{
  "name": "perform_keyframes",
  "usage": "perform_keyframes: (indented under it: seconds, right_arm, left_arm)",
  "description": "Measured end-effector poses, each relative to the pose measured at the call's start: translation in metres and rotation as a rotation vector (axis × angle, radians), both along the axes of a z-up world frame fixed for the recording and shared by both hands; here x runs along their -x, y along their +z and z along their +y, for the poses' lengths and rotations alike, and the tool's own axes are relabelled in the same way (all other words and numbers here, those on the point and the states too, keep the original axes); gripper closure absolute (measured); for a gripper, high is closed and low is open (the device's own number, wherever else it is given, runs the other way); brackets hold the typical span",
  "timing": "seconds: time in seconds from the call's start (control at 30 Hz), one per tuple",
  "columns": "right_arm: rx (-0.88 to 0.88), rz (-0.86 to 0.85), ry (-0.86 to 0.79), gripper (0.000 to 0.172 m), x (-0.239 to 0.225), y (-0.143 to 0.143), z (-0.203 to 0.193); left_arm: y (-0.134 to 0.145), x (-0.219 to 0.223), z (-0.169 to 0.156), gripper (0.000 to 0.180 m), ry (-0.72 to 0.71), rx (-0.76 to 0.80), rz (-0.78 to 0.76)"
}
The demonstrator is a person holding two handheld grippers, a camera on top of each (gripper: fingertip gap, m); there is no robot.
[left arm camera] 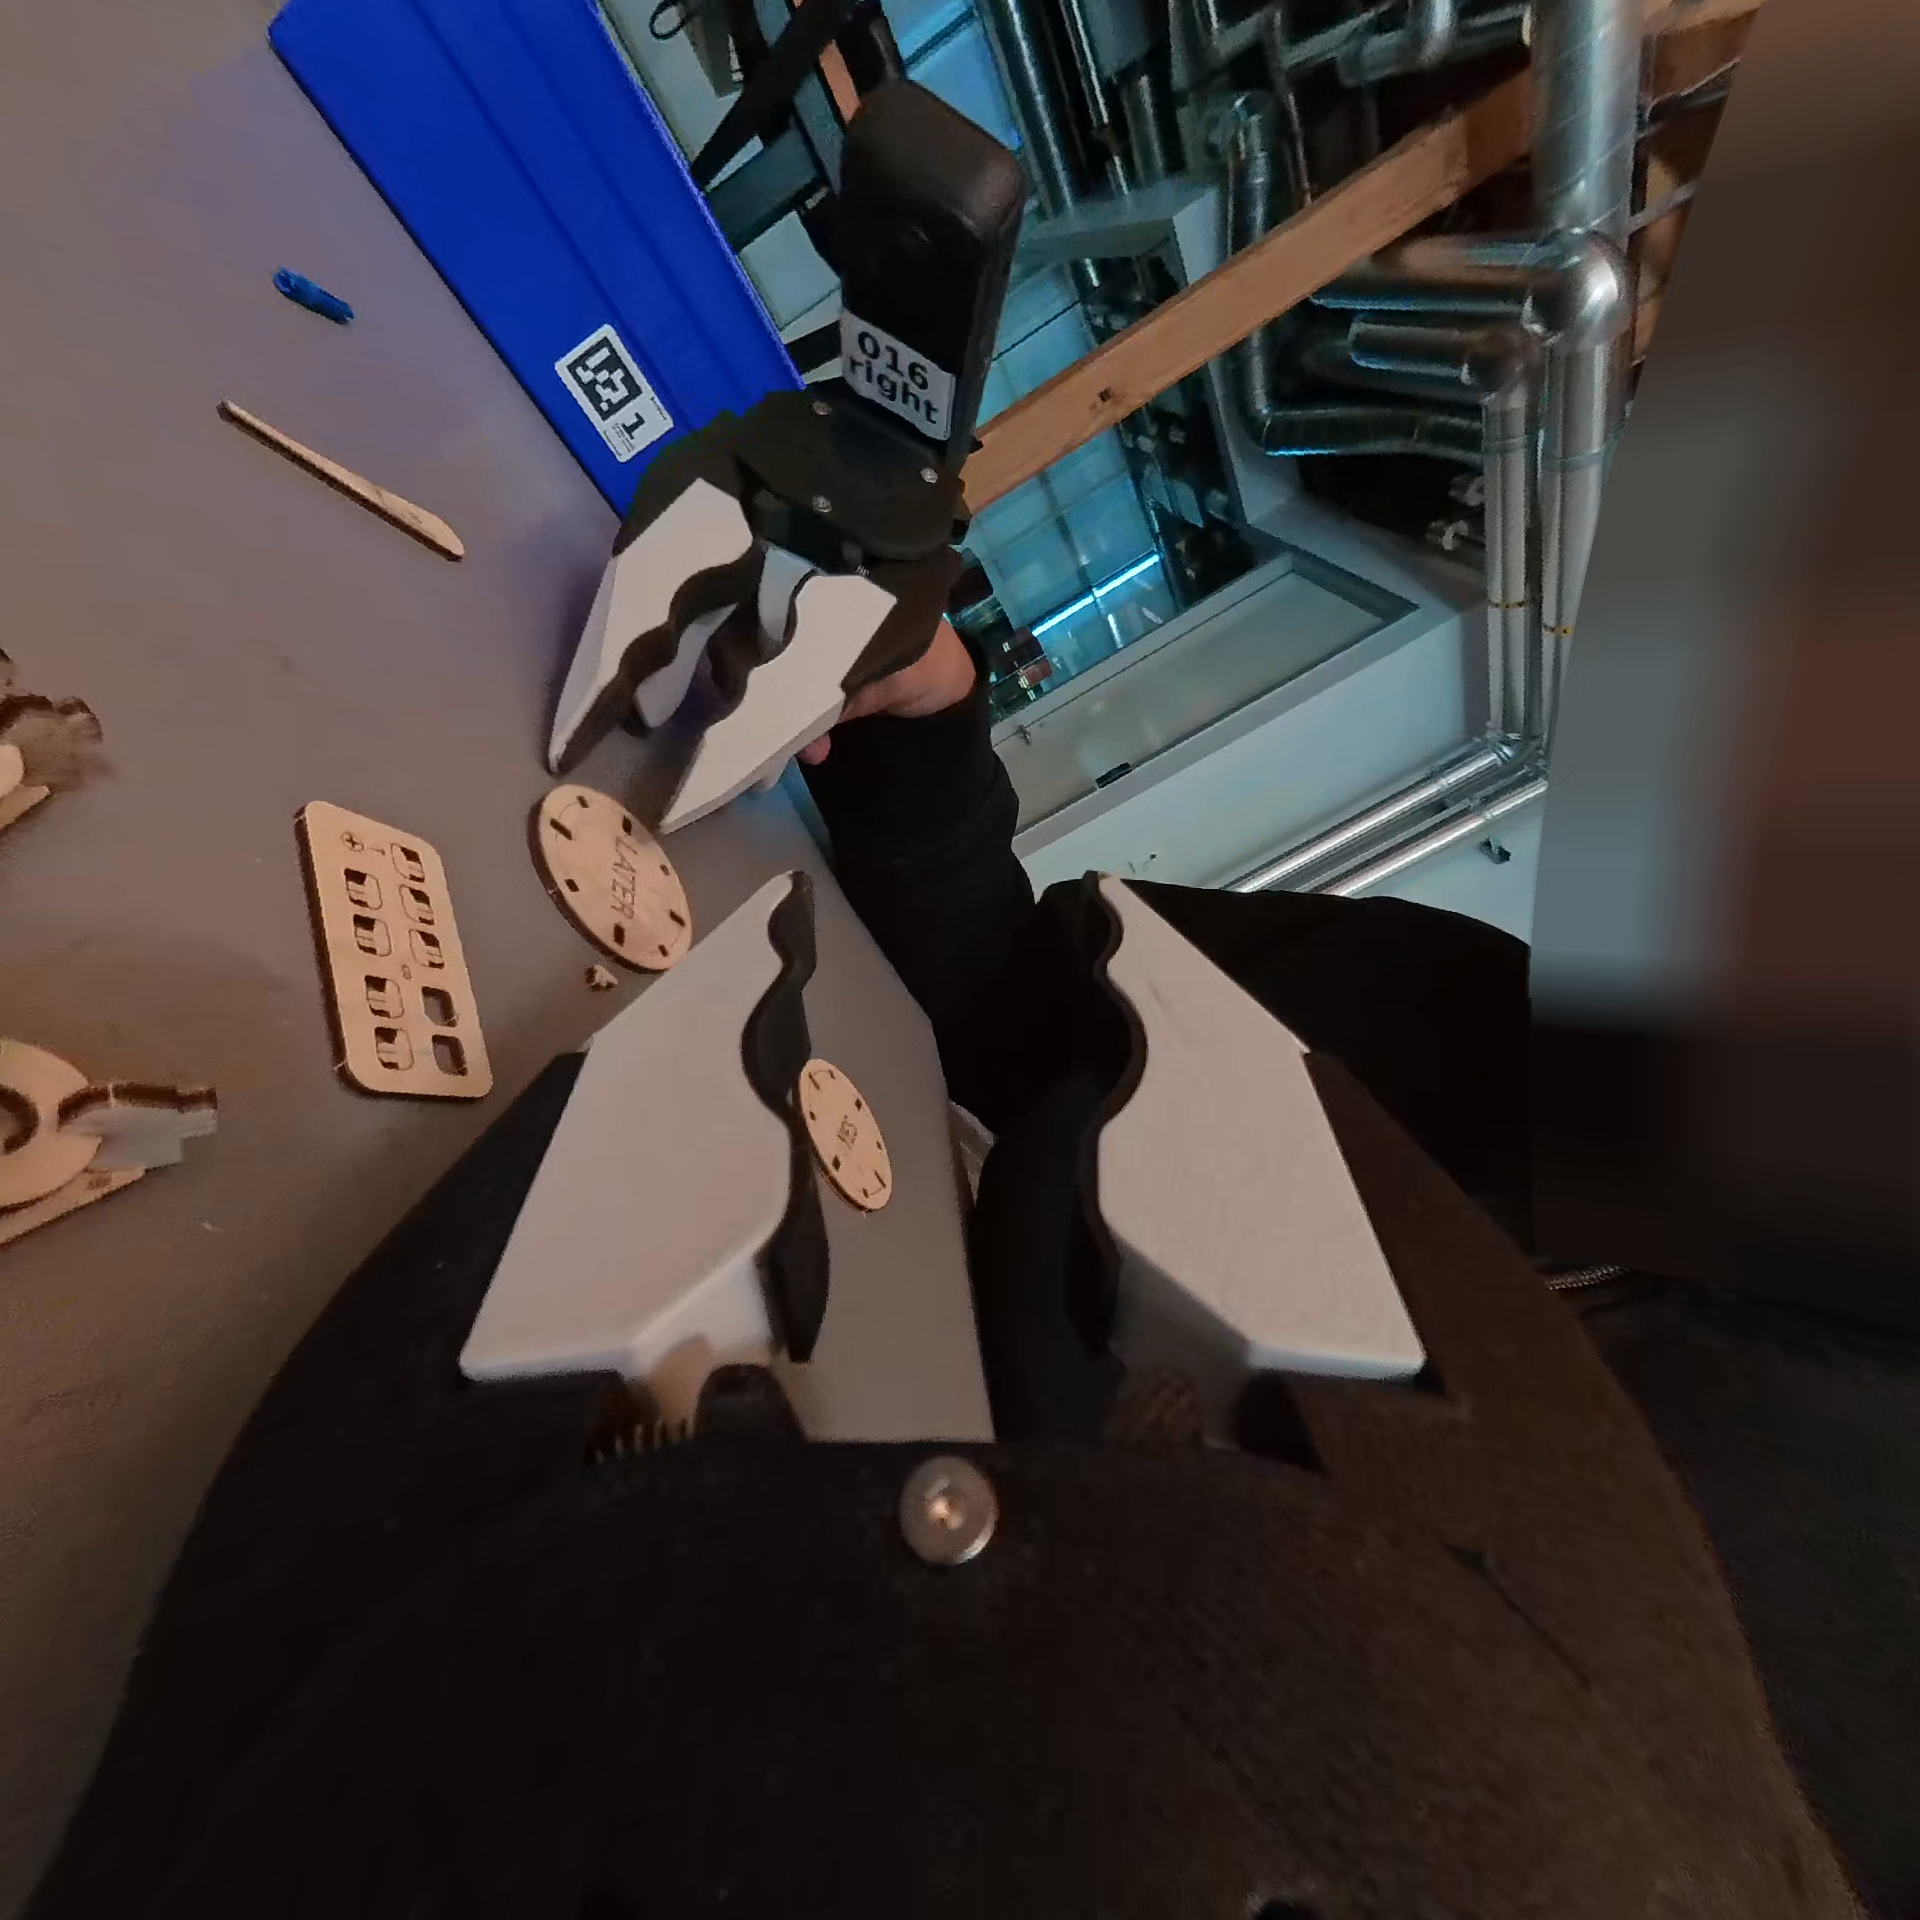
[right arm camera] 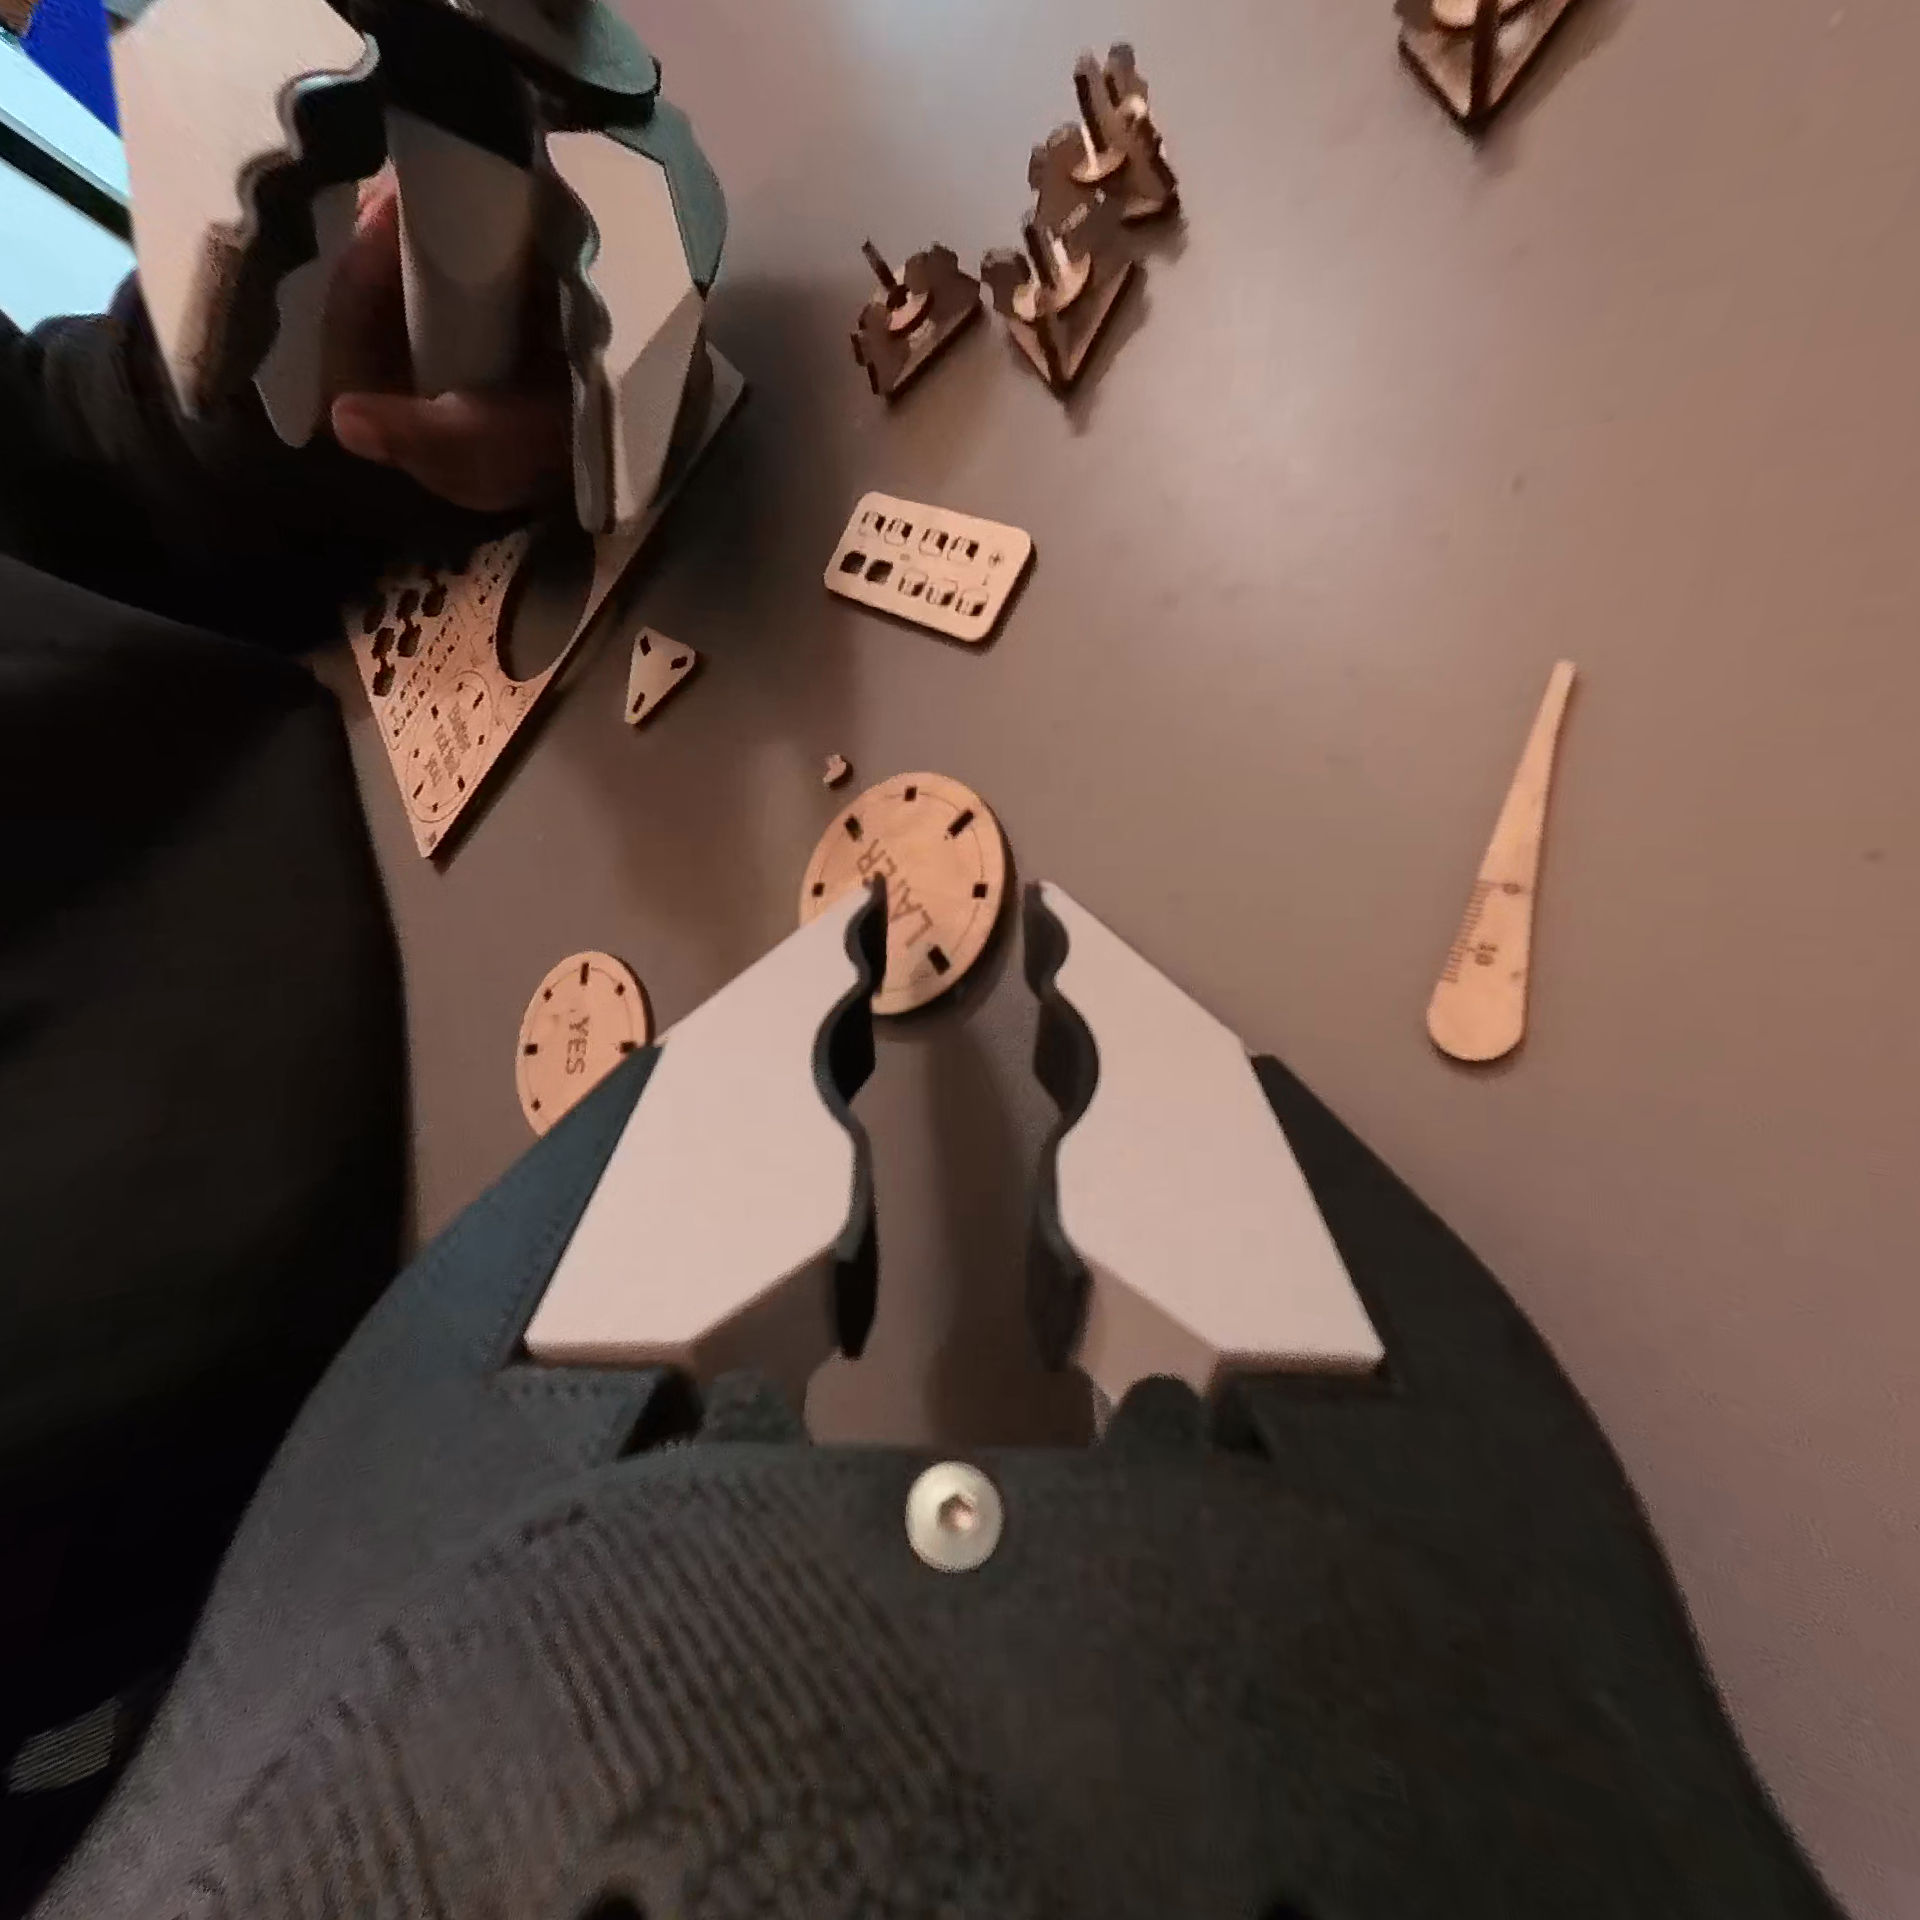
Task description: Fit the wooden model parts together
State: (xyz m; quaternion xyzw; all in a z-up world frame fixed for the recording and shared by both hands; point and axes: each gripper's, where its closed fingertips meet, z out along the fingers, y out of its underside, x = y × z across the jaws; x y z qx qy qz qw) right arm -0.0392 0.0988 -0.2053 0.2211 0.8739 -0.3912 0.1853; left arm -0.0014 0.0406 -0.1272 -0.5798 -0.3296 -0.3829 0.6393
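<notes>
Wooden discs on the grey table [right arm camera: 1351,416]: my right gripper [right arm camera: 951,904] hangs part-open and empty just over the larger disc [right arm camera: 914,883], while my left gripper [left arm camera: 945,904] gapes wide, bare, above the smaller disc [left arm camera: 844,1135].

Grey table [right arm camera: 1351,468] w/ laser-cut wood bits: two engraved discs, larger [right arm camera: 914,883] just beside smaller [right arm camera: 582,1034]; slotted rectangular plate [right arm camera: 928,566]; tapered ruler stick [right arm camera: 1496,894] well apart to one side; small triangle [right arm camera: 655,670] near cut-out sheet [right arm camera: 468,686]; assembled wood pieces [right arm camera: 1060,239] further back. Blue panel [left arm camera: 499,187] along table edge, pipes [left arm camera: 1558,312] beyond.
</notes>
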Motion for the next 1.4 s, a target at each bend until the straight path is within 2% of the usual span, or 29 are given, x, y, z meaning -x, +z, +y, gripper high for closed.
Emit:
perform_keyframes:
  seconds: [0.13,0.3,0.4,0.8,0.9,1.07,1.2,1.3,1.4]
  right_arm:
    - [0.032,0.086,-0.027,0.142,0.010,0.011,-0.003]
    - [0.071,0.220,-0.087,0.147,0.027,0.028,-0.002]
    - [0.086,0.242,-0.093,0.149,0.028,0.032,-0.001]
    - [-0.002,0.266,-0.048,0.149,0.023,0.016,-0.001]
    - [-0.005,0.259,0.005,0.142,0.015,0.015,0.000]
    - [-0.028,0.337,0.208,0.133,-0.012,0.006,0.001]
    - [0.024,0.383,0.301,0.109,-0.028,0.006,-0.008]
    - [-0.037,0.460,0.332,0.096,-0.027,-0.007,-0.009]
    - [-0.047,0.538,0.329,0.108,-0.024,-0.010,-0.015]
  left_arm:
    - [-0.003,0.000,0.001,0.132,0.002,0.028,0.019]
    - [-0.010,-0.002,0.004,0.135,0.002,0.096,0.067]
    - [-0.015,-0.004,0.006,0.136,0.003,0.146,0.108]
    - [-0.020,-0.005,0.008,0.137,0.001,0.192,0.145]
    - [-0.020,-0.006,0.009,0.137,0.001,0.200,0.154]
    - [-0.020,-0.006,0.009,0.137,0.001,0.201,0.156]
    - [-0.020,-0.006,0.009,0.138,0.001,0.202,0.161]
    - [-0.021,-0.007,0.009,0.138,0.000,0.208,0.167]
    - [-0.021,-0.007,0.009,0.138,0.001,0.210,0.171]
